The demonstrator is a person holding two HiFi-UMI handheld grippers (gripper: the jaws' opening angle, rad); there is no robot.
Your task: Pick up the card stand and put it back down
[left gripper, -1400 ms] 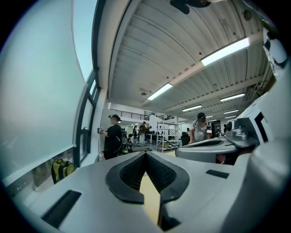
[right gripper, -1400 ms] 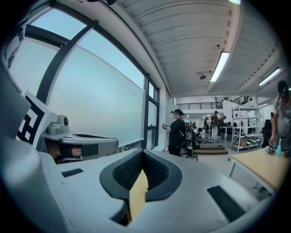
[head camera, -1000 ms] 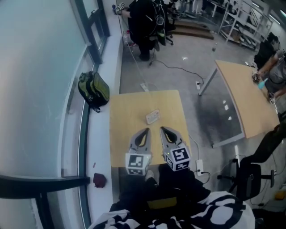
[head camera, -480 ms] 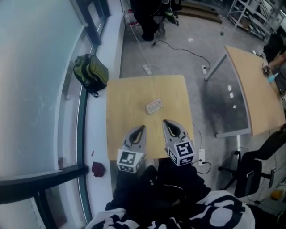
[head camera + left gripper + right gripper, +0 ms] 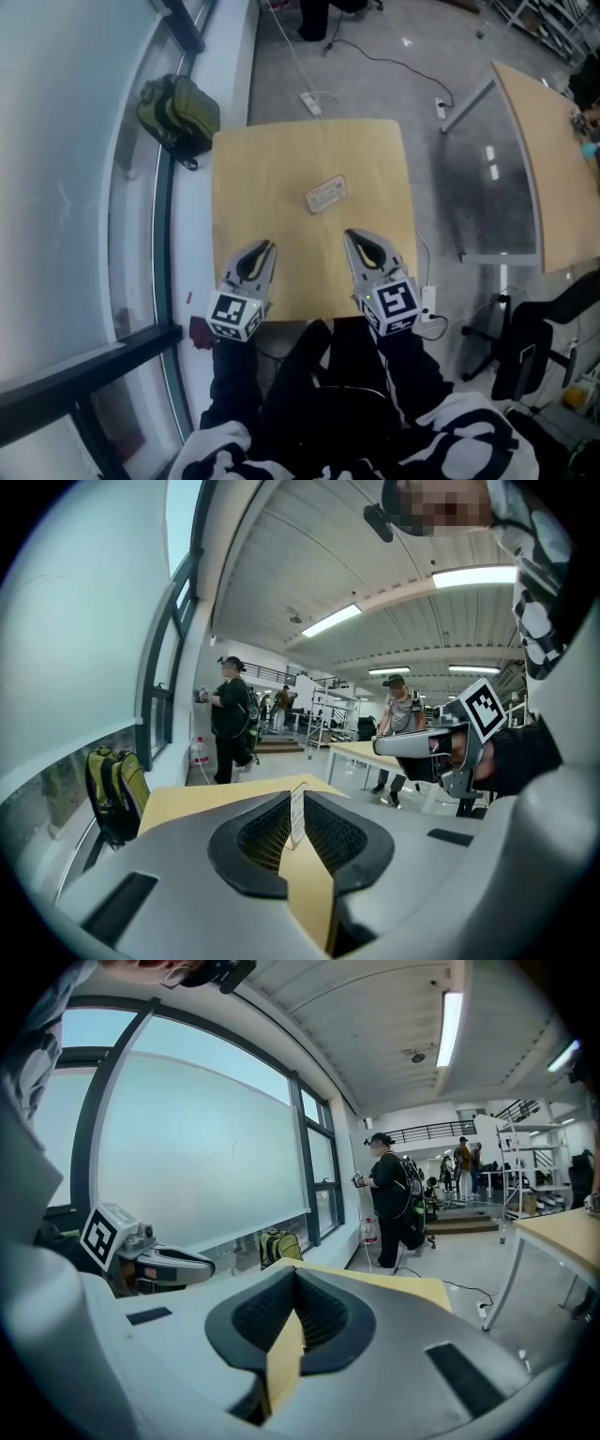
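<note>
The card stand (image 5: 325, 194), a small pale oblong, lies on the square wooden table (image 5: 272, 169) near its middle. Both grippers hover over the table's near edge, well short of the stand. My left gripper (image 5: 266, 246) is near the front left corner; its jaws are opening, a thin slit shows between the tips, and nothing is between them. In the left gripper view a white sliver of the stand (image 5: 297, 813) shows through that slit. My right gripper (image 5: 351, 234) is at the front right, with its tips together and empty. Both grippers point toward the stand.
A green backpack (image 5: 178, 111) leans against the window wall beyond the far left corner. A power strip and cable (image 5: 312, 101) lie on the floor behind the table. A second wooden table (image 5: 553, 159) stands at the right, with a chair (image 5: 525, 347) near it. People stand farther back (image 5: 230, 719).
The head view has tipped further down. My left gripper has drifted left toward the front left corner, spreading the two grippers apart. The card stand has not moved on the table.
</note>
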